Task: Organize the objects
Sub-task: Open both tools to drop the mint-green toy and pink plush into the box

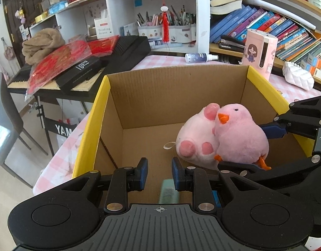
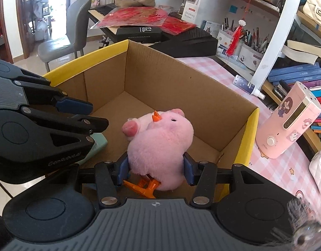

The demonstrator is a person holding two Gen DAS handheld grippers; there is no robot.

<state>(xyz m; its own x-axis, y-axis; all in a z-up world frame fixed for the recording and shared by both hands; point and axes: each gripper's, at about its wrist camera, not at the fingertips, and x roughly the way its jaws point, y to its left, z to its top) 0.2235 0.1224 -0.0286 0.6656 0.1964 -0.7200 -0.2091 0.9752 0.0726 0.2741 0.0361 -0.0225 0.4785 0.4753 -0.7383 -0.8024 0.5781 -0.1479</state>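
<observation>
Inside the cardboard box [image 2: 160,79] on the bench [image 2: 286,167], the right tool [image 2: 156,168] pinches a pink chick toy [image 2: 160,144] leaning against a pink paw toy [image 1: 194,138]. The left tool [image 1: 159,172] is pressed together above a green item [image 1: 168,192], gripping nothing.

Right gripper [image 1: 242,146] clamps pink chick plush [image 1: 242,133] — inside cardboard box [image 1: 177,92].

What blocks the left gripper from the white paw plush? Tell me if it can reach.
Probably yes: only bare box floor separates the left gripper from the paw plush. But its jaws are shut, a mint-green thing shows between them, and the chick plush held by the right gripper leans on it.
</observation>
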